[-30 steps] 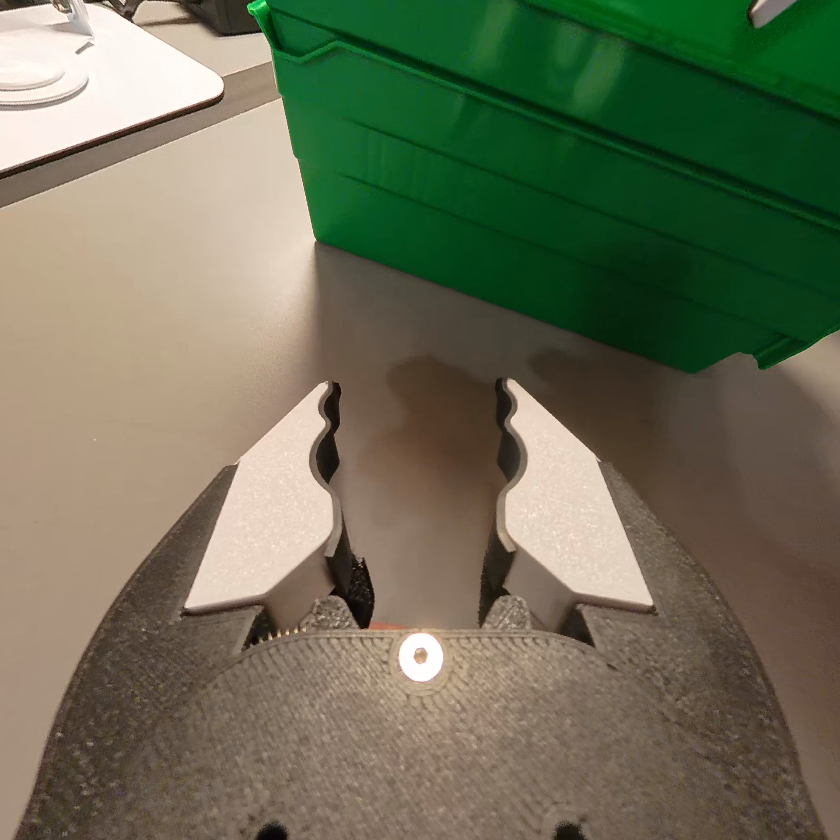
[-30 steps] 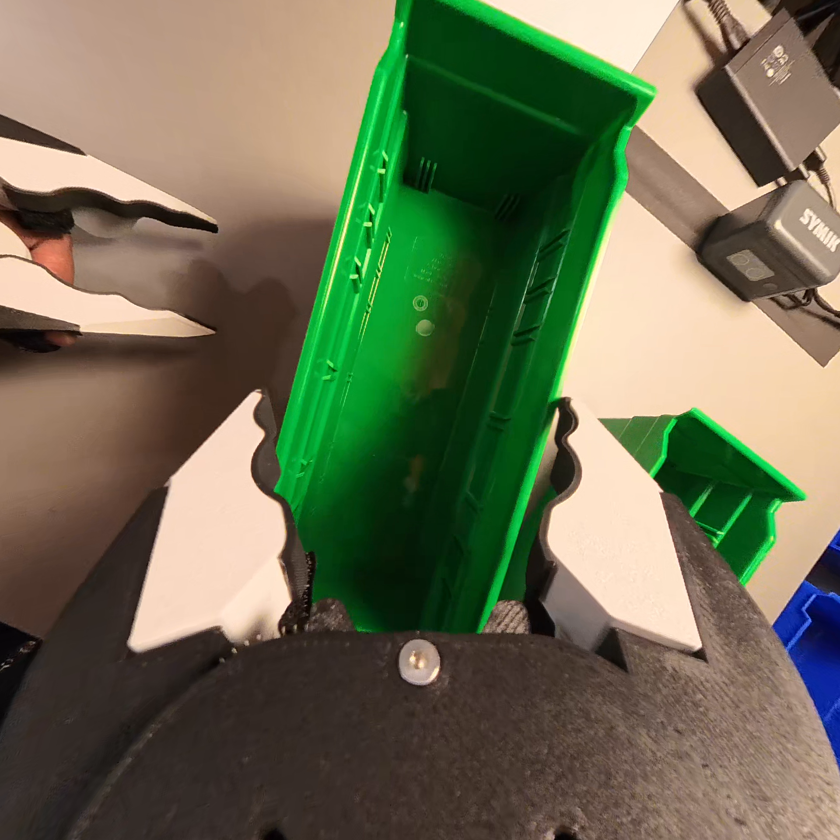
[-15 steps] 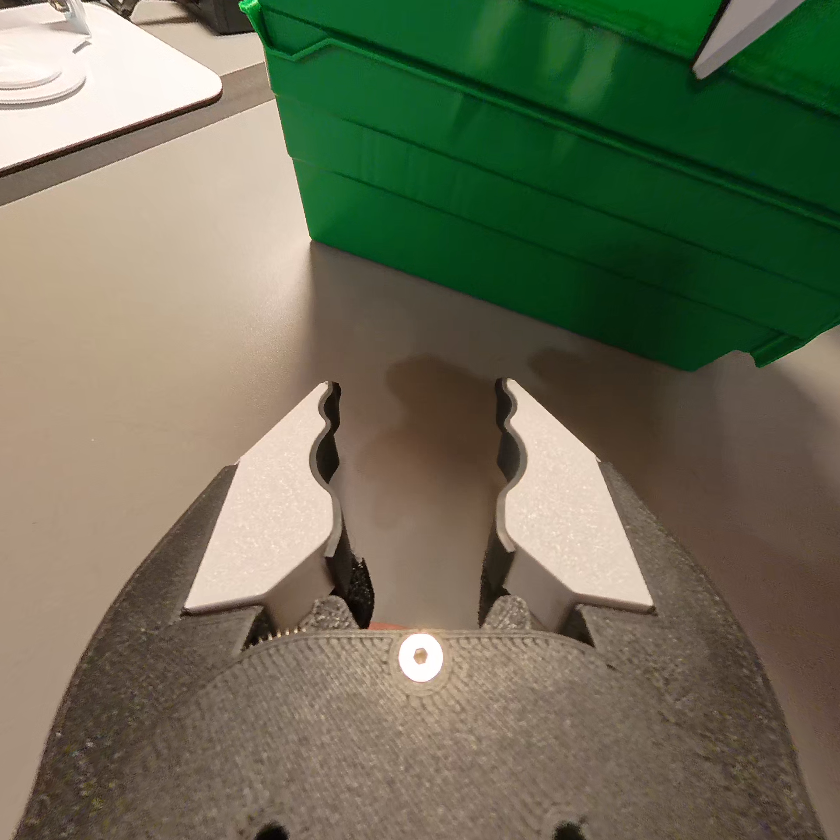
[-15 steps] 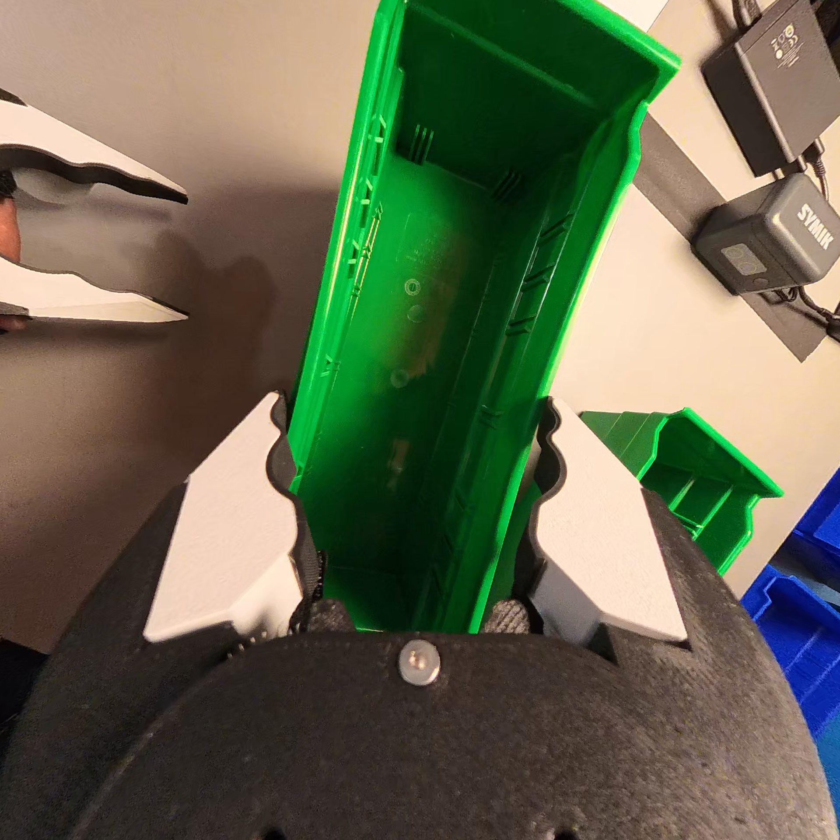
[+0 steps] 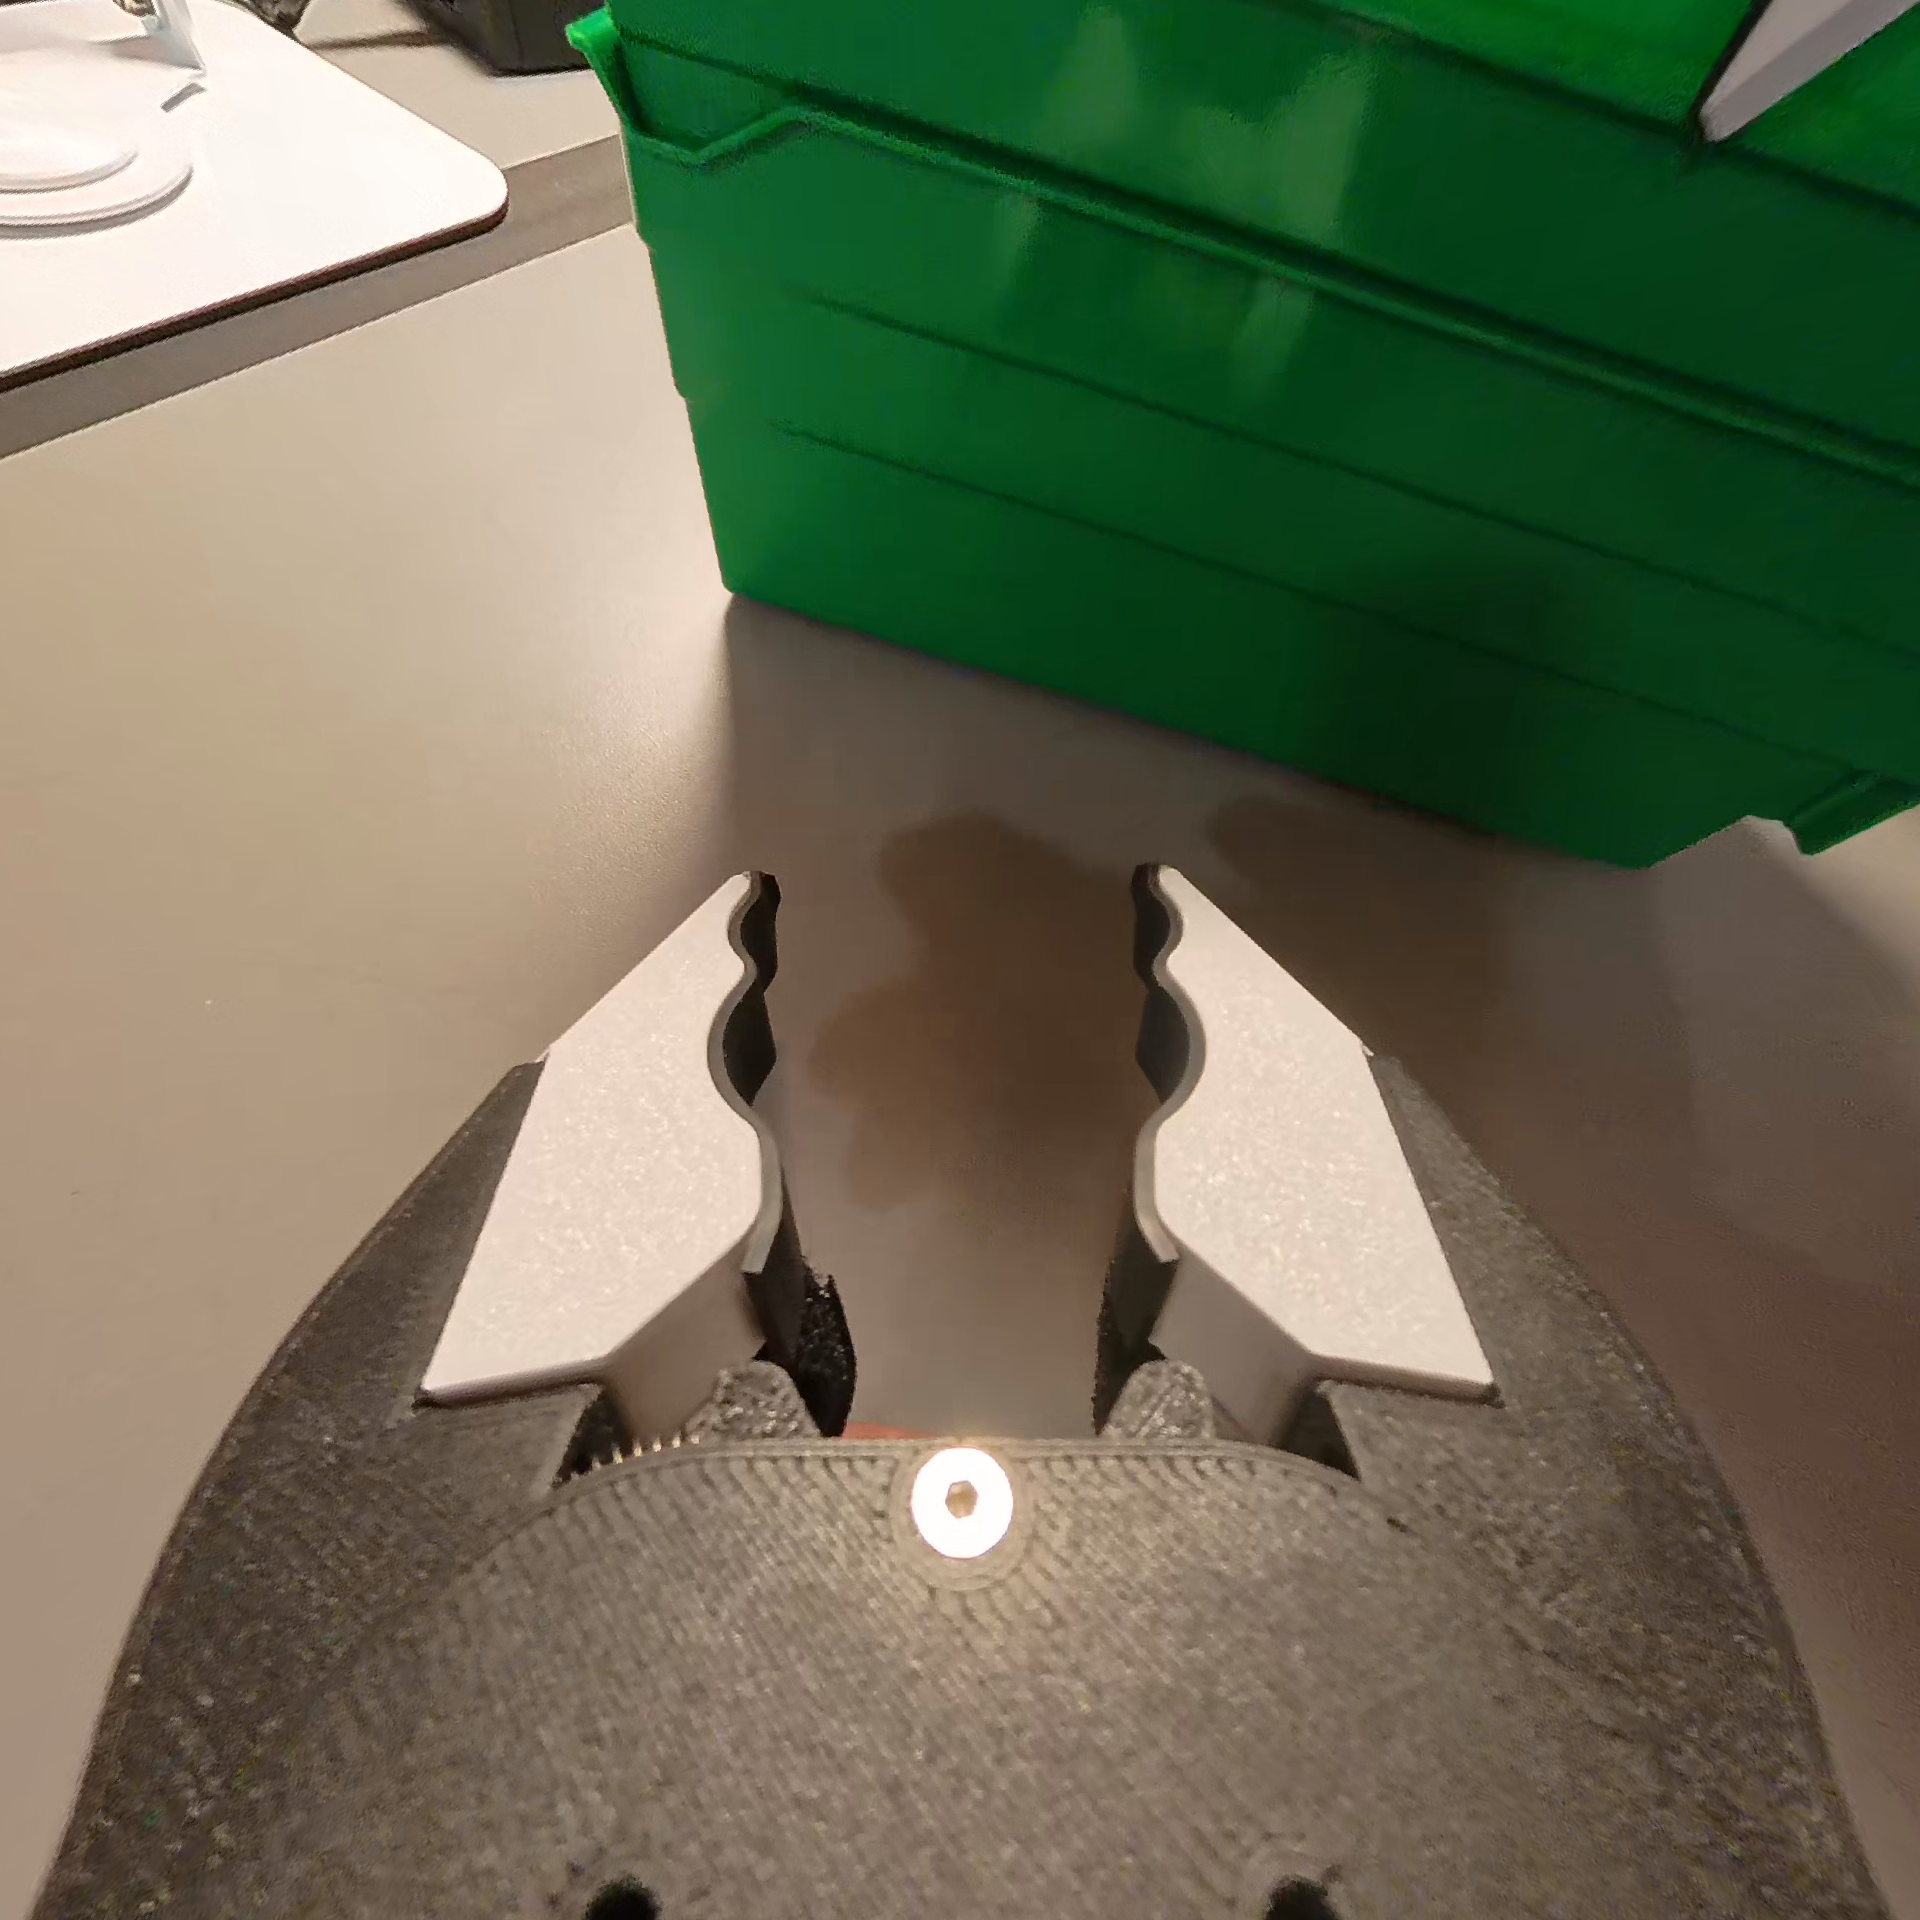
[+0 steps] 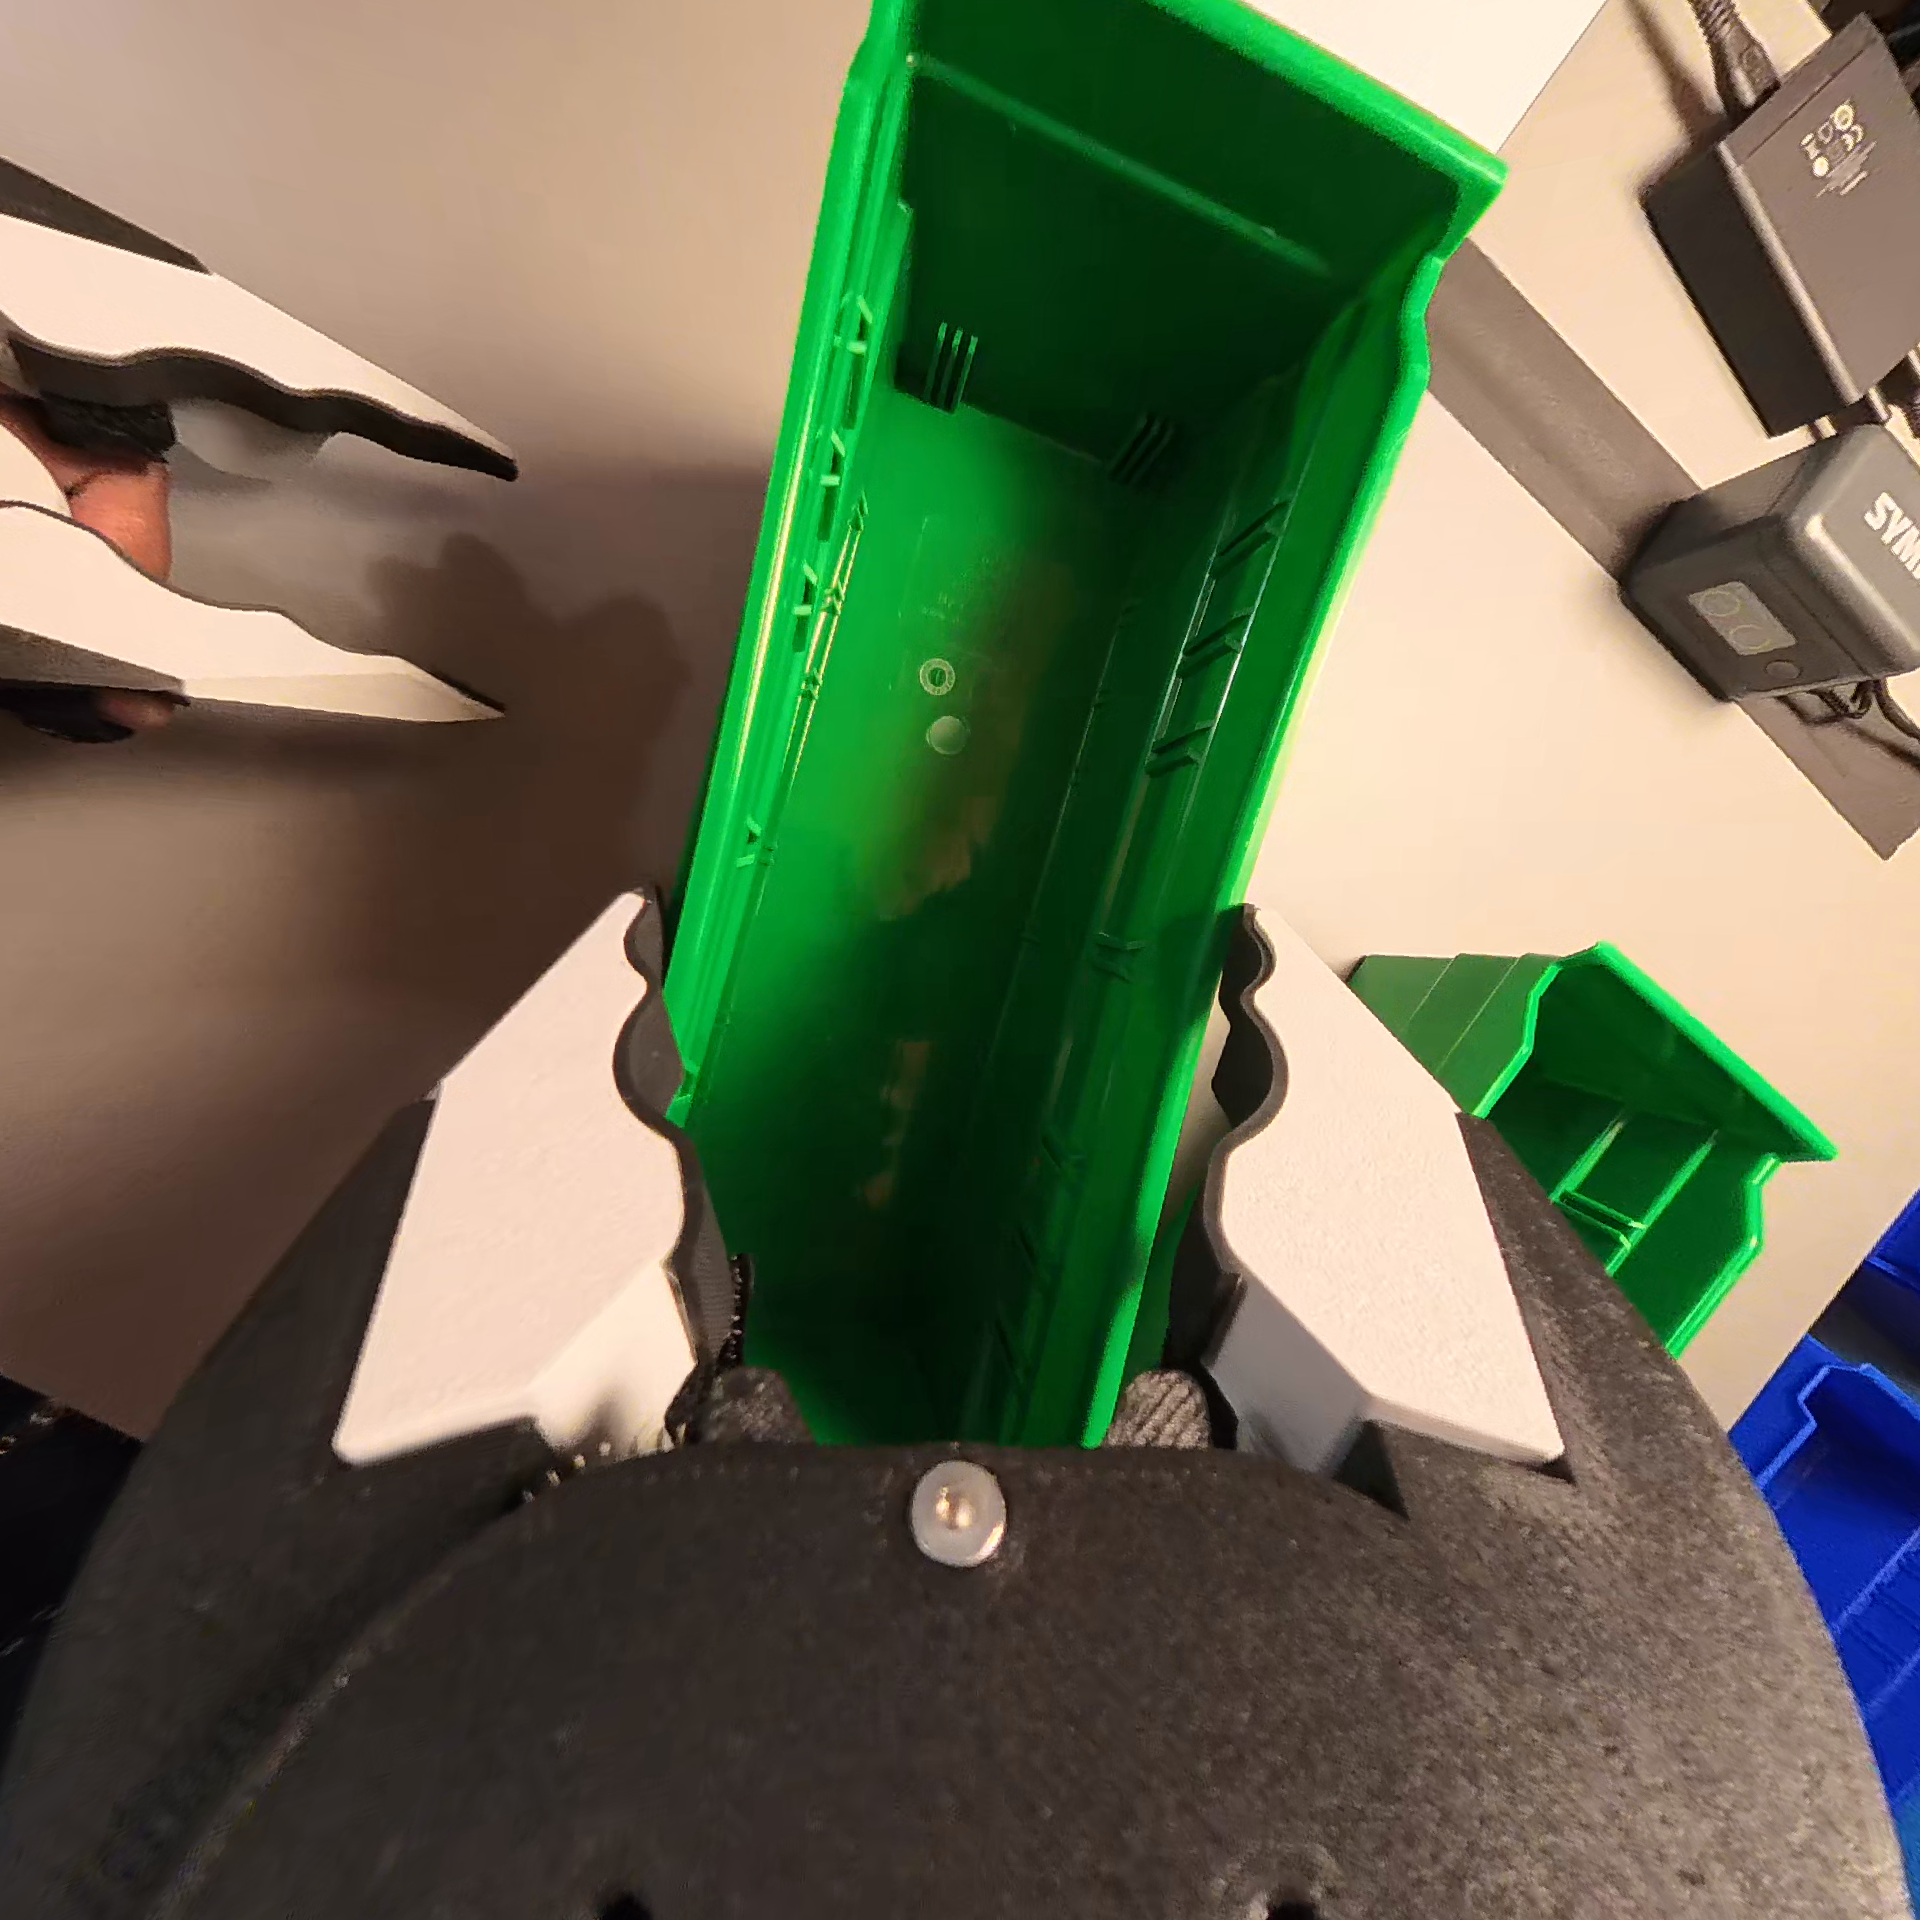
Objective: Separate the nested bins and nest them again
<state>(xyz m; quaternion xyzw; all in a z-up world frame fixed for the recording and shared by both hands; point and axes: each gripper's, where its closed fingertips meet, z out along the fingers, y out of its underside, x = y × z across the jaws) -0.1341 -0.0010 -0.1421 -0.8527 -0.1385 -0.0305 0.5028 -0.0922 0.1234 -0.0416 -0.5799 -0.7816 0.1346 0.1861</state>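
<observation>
The right hand-held gripper (image 6: 940, 914) is clenched across the near end of a long green bin (image 6: 1039, 623), one finger on each long side wall. The left pad (image 6: 649, 1039) presses against the bin's left rim; the right pad (image 6: 1247, 1039) sits against the outer face of the right wall. The bin is open at the top and extends away from the gripper over the beige desk (image 6: 364, 935). In the left wrist view its side shows stepped ridges, and its bottom edge appears to meet the desk (image 5: 312, 727); a grey fingertip of the right gripper shows at the top right corner of that view.

The left hand-held gripper (image 5: 956, 894) is released, its two fingers spread with only bare desk between them. It hovers just beside the bin's long side, pointing at it without touching.

A second green bin (image 6: 1621, 1101) stands on the desk to the right of the held one, apart from it, with a blue bin (image 6: 1849, 1455) beyond it at the edge. Two dark power adapters (image 6: 1797, 561) with cables lie at the upper right. A white board (image 5: 260, 208) lies at the far left of the desk.
</observation>
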